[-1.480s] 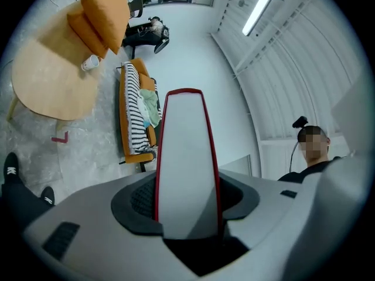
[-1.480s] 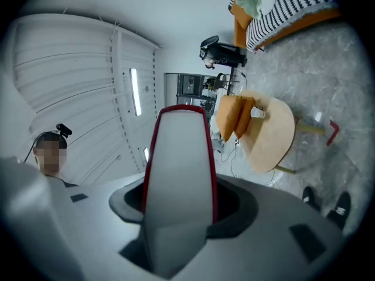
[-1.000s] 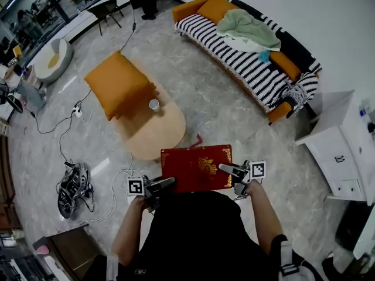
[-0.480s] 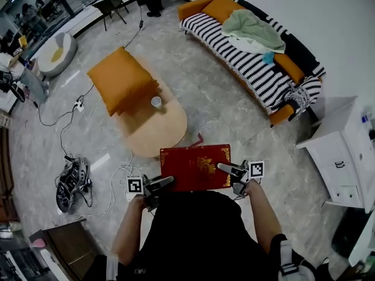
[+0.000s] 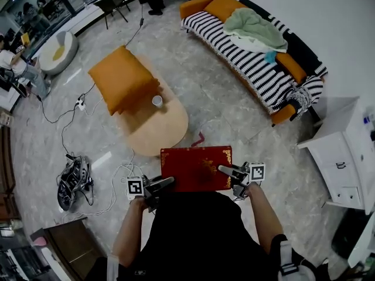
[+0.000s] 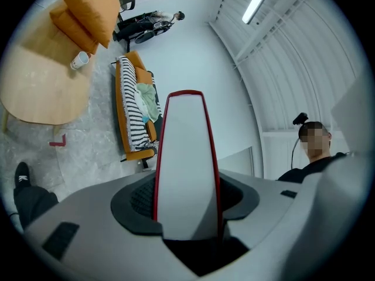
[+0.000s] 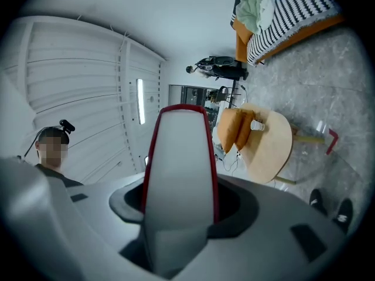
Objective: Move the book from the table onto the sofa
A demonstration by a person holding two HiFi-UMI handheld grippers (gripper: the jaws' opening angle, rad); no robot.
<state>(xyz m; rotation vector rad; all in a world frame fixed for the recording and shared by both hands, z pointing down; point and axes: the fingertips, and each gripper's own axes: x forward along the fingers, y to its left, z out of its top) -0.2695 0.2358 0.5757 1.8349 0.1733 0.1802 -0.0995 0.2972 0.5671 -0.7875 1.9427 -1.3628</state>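
The person is carrying the red book level in front of the body, clear of the oval table just ahead. The left gripper and the right gripper are each clamping one side of it, the pale page edge filling the gap between the jaws in both gripper views. The carry seems to be under way; the striped sofa is standing well apart across the floor, so the next move is probably calling for walking round the table toward it, keeping both grips firm and the book level
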